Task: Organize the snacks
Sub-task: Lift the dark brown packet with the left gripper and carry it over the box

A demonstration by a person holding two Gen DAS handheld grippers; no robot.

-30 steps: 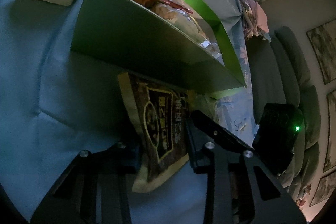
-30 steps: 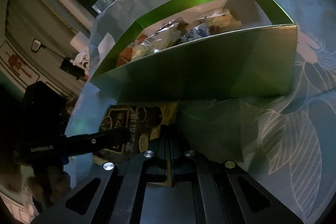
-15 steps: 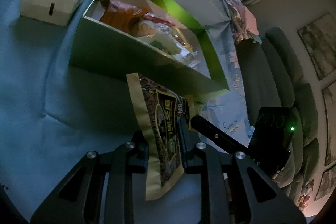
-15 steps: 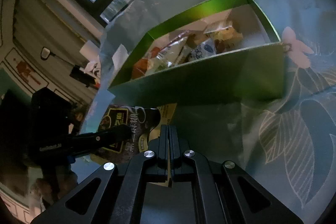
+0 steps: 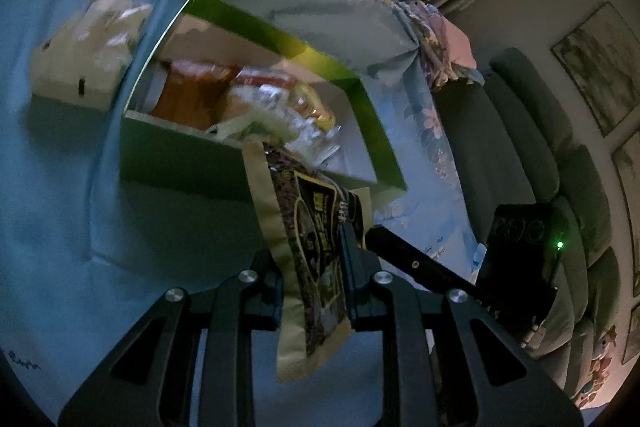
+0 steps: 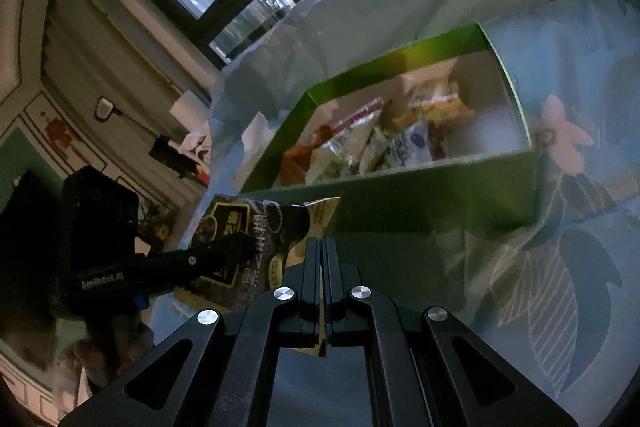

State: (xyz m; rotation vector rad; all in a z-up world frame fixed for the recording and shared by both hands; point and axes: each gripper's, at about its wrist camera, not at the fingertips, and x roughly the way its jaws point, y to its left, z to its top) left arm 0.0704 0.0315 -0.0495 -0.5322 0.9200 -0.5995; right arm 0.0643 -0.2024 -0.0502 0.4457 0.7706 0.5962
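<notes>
A dark snack bag [image 5: 280, 195] with yellow edges hangs above the blue cloth, just in front of the green box [image 5: 180, 159]. My left gripper [image 5: 310, 253] is shut on the bag's middle. My right gripper [image 6: 322, 259] is shut on the bag's [image 6: 256, 223] yellow corner, and a strip of that edge shows between its pads. In the right wrist view the left finger [image 6: 216, 255] presses the bag's face. The green box [image 6: 420, 203] is open on top and holds several snack packets [image 6: 360, 143].
A white tissue pack [image 5: 76, 67] lies left of the box. The blue floral cloth [image 6: 560, 267] covers the table. A grey sofa [image 5: 520, 155] stands beyond the table's right edge, with windows behind.
The left jaws closed on the bag. Both grippers then rose and lifted the bag off the cloth, so its top now reaches the box's front rim.
</notes>
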